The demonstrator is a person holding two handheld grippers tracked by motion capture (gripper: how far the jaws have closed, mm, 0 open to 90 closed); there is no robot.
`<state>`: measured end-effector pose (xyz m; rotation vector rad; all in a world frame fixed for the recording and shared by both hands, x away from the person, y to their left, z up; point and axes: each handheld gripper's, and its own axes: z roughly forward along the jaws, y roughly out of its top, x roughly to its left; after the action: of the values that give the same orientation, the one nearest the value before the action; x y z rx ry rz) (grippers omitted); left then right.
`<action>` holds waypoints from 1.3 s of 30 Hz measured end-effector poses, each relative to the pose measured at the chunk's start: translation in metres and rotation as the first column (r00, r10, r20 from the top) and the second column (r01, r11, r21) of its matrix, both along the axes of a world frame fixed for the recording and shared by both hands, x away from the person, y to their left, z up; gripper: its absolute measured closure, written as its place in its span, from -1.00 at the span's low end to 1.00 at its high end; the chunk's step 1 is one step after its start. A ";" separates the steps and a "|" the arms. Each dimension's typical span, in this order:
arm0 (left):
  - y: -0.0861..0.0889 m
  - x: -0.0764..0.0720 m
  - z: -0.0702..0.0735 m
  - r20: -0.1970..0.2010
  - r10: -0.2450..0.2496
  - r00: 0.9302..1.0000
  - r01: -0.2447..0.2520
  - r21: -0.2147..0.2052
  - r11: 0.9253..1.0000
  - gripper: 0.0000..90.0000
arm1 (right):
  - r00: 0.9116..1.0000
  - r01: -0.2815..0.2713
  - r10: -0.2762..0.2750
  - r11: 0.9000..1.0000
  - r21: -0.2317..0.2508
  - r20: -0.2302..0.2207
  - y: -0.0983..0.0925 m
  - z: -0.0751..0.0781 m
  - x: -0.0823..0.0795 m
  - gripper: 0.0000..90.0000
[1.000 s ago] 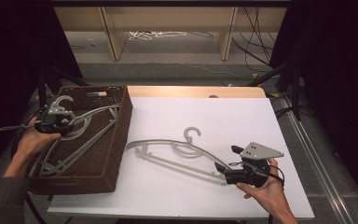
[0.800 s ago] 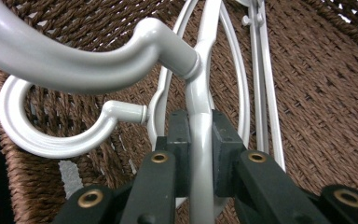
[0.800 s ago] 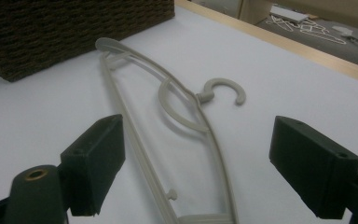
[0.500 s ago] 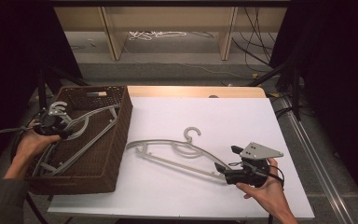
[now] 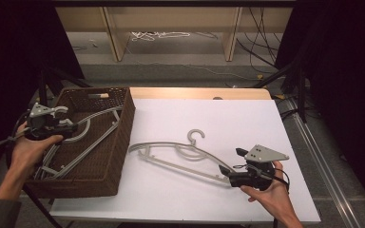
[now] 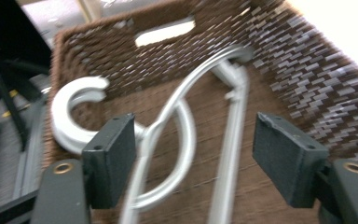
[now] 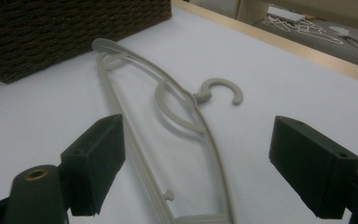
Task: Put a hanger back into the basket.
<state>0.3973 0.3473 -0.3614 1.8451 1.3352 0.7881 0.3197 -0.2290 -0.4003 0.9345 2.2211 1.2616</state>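
White covering spreads over the counter (image 5: 185, 118), and nearest the person the right gripper (image 5: 235, 179) has its fingers (image 7: 95, 161) spread either side of the near end of a grey hanger (image 5: 180, 154) lying flat, right of the wicker basket (image 5: 119, 142); closing off-centre could make the thin frame skid or pivot away. Farther off, at the basket's left wall, the left gripper (image 5: 71, 129) has just been opening its fingers (image 6: 109, 156), nothing pinched, over a second hanger (image 5: 92, 135) inside the basket. Its hook (image 6: 74, 109) rests against the weave and may snag. Beyond the basket, shelving and cables are out of the way.
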 end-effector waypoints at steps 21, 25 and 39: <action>-0.116 -0.061 -0.003 0.198 -0.251 0.948 0.287 -0.182 0.940 -0.59 | 1.000 0.004 -0.005 0.999 0.036 0.020 0.000 -0.006 0.003 -0.59; -0.129 -0.068 -0.007 0.222 -0.294 0.930 0.333 -0.171 0.927 -0.61 | 1.000 0.006 -0.006 0.999 0.043 0.017 0.000 -0.005 0.003 -0.59; -0.158 -0.089 -0.032 0.272 -0.382 0.883 0.433 -0.157 0.888 -0.63 | 1.000 0.001 -0.002 0.999 0.048 0.007 0.004 -0.007 0.001 -0.59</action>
<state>0.3081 0.1894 -0.3932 1.7168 0.8023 0.5867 0.3212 -0.2255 -0.4069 0.9478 2.1934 1.3207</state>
